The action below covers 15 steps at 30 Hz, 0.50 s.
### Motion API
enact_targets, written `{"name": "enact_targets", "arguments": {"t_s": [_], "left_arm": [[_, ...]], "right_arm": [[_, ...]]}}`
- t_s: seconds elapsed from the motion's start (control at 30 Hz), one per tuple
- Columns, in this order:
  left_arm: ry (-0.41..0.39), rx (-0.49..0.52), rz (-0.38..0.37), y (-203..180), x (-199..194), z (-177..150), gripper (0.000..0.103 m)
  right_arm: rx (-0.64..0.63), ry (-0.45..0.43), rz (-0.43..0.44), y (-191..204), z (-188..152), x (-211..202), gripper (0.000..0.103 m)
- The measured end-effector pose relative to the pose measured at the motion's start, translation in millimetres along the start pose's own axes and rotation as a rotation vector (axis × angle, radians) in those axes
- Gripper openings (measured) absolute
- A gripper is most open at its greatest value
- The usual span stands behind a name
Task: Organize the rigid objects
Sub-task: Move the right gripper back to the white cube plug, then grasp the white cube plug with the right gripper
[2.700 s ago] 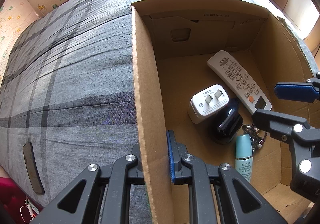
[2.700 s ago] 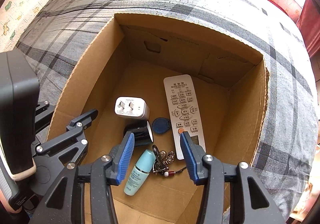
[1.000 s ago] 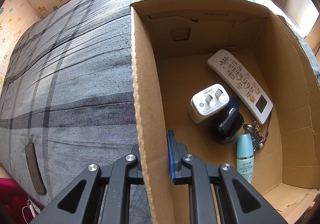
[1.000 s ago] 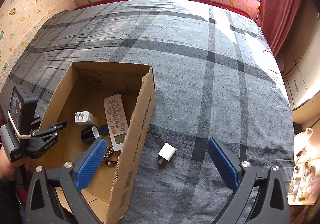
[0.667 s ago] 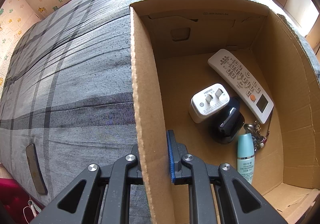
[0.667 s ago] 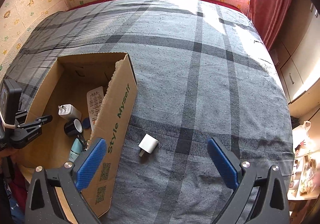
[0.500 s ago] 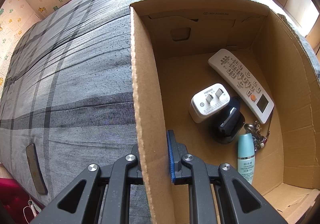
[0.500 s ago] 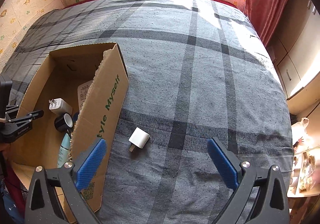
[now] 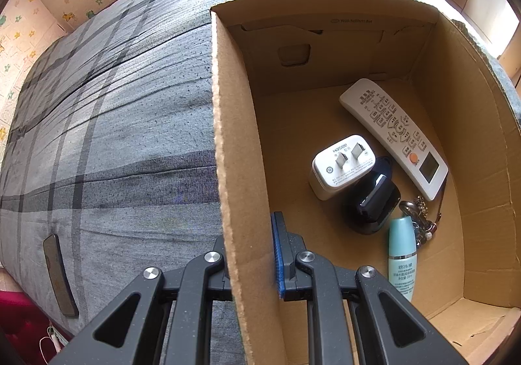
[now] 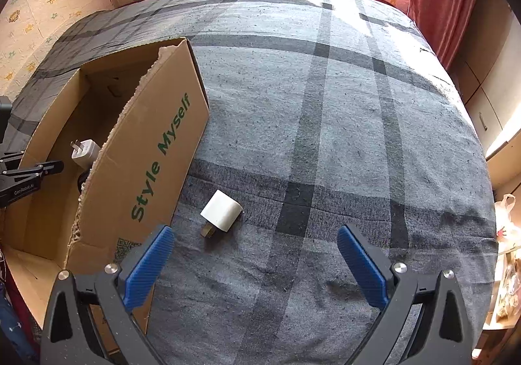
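Observation:
A cardboard box [image 9: 234, 143] stands on a grey plaid bed. My left gripper [image 9: 252, 254] is shut on the box's left wall. Inside lie a white remote [image 9: 392, 137], a white charger [image 9: 342, 166], a black round object [image 9: 371, 202], a teal bottle [image 9: 402, 254] and a keychain [image 9: 420, 218]. In the right wrist view a small white plug adapter [image 10: 221, 211] lies on the bed just right of the box [image 10: 153, 156]. My right gripper [image 10: 255, 262] is wide open and empty, above the bed, with the adapter ahead between its fingers.
A dark phone [image 9: 60, 270] lies on the bed left of the box near the edge. The plaid bedspread [image 10: 342, 124] stretches to the right and far side. A red curtain [image 10: 443, 0] and cabinets stand beyond the bed's right edge.
My right gripper has left the box, opened wide and swung right over the bed, closing in on the white adapter. My left gripper has kept its hold on the box wall.

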<state>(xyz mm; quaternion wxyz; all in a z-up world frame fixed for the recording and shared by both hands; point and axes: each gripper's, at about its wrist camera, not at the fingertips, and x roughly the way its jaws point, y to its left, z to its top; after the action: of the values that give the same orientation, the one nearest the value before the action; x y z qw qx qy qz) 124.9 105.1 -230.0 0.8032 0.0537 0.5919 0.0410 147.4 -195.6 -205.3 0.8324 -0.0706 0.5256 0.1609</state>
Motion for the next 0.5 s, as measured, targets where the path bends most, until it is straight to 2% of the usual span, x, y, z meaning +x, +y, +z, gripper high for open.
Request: {"name": "enact_targets", "arguments": {"t_s": [0.2, 0.5], "left_arm": [[-0.003, -0.003, -0.002, 1.2, 0.0, -1.3, 0.016], [-0.005, -0.006, -0.007, 2.7, -0.1, -2.3, 0.016]], "right_arm": [[-0.023, 0.019, 0.018, 2.1, 1.6, 18.2, 0.102], [-0.071, 0.066, 0.058, 6.7, 8.4, 44.1, 0.093]]}}
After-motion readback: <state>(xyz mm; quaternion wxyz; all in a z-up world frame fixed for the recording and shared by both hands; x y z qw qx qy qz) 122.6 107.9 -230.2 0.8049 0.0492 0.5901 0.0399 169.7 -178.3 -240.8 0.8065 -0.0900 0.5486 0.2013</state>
